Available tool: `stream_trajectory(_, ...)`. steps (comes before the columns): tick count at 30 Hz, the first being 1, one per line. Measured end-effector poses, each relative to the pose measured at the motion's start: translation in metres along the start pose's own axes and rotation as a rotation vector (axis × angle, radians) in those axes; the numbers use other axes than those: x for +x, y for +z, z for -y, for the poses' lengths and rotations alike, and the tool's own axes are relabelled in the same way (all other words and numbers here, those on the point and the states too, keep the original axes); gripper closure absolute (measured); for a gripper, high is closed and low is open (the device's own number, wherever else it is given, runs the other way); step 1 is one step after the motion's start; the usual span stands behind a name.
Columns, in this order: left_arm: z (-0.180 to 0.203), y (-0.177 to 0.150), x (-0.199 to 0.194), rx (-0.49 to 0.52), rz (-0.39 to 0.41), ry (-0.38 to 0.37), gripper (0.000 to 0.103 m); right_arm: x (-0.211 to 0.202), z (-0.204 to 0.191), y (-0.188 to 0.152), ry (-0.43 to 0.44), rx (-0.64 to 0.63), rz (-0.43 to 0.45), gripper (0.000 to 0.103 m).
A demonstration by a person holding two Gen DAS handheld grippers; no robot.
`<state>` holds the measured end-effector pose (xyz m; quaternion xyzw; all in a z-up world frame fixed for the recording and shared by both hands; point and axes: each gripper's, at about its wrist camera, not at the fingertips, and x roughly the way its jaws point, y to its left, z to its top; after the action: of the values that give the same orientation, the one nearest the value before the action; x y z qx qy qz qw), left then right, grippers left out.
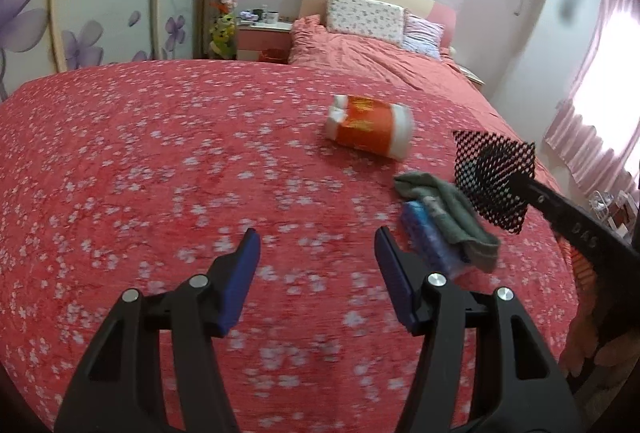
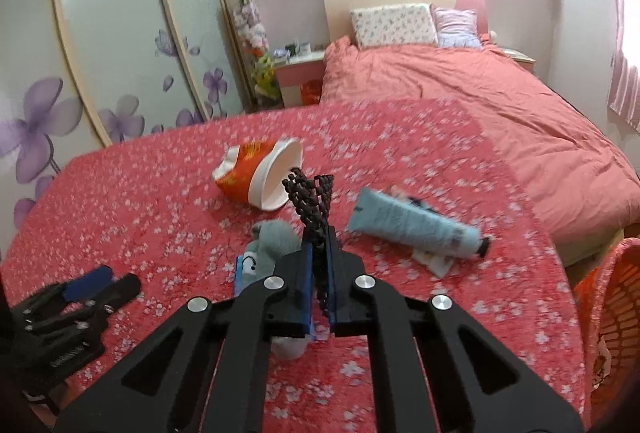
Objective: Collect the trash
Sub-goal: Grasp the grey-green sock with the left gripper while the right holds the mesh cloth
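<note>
Black mesh scrap [image 2: 314, 201] is clamped in your right gripper [image 2: 319, 269] jaws; carry it level to the orange basket [image 2: 612, 317] at 3 o'clock. Left gripper [image 1: 316, 253] jaws are spread, holding nothing.

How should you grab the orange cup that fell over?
The orange cup lies on its side with its open white rim toward the camera. Probably pinch that rim wall, one of the fingers inside and one outside, coming in low from the mouth side.

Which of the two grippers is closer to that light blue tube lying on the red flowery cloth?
The right gripper, shut on a piece of black mesh, hangs just left of the light blue tube. The left gripper sits open, far off near the cloth's left edge.
</note>
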<state>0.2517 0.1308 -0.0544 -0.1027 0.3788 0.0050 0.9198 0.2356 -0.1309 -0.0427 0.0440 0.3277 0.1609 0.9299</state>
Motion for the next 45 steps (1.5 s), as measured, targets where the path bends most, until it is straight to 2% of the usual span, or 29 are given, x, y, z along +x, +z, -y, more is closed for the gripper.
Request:
stream_trajectory(6,0.038,0.002,0.005,0.051,-0.006,-0.054,0.044,-0.04,0.036,-0.002,-0.03,0.08,0.081,0.097)
stream_trajectory(9,0.059,0.004,0.011,0.078,-0.013,-0.074,0.044,-0.057,0.057,-0.007,-0.076,0.11,0.109,0.097)
stream_trajectory(18,0.114,0.012,0.04,0.139,-0.036,-0.061,0.048,-0.067,0.093,-0.025,-0.136,0.186,0.098,0.097)
stream_trajectory(24,0.128,0.007,0.062,0.181,-0.08,0.001,0.064,-0.067,0.101,-0.035,-0.136,0.208,0.085,0.097)
stream_trajectory(26,0.129,0.006,0.064,0.185,-0.081,0.008,0.073,-0.067,0.104,-0.038,-0.136,0.215,0.082,0.097)
stream_trajectory(29,0.128,0.009,0.06,0.185,-0.069,-0.015,0.088,-0.069,0.106,-0.04,-0.136,0.223,0.081,0.097)
stream_trajectory(31,0.125,0.011,0.054,0.175,-0.056,-0.056,0.094,-0.072,0.107,-0.041,-0.136,0.226,0.086,0.097)
stream_trajectory(37,0.114,0.019,0.029,0.165,-0.006,-0.138,0.1,-0.087,0.114,-0.044,-0.135,0.237,0.107,0.097)
stream_trajectory(45,0.121,0.027,0.0,0.178,0.044,-0.166,0.1,-0.106,0.118,-0.045,-0.139,0.249,0.142,0.097)
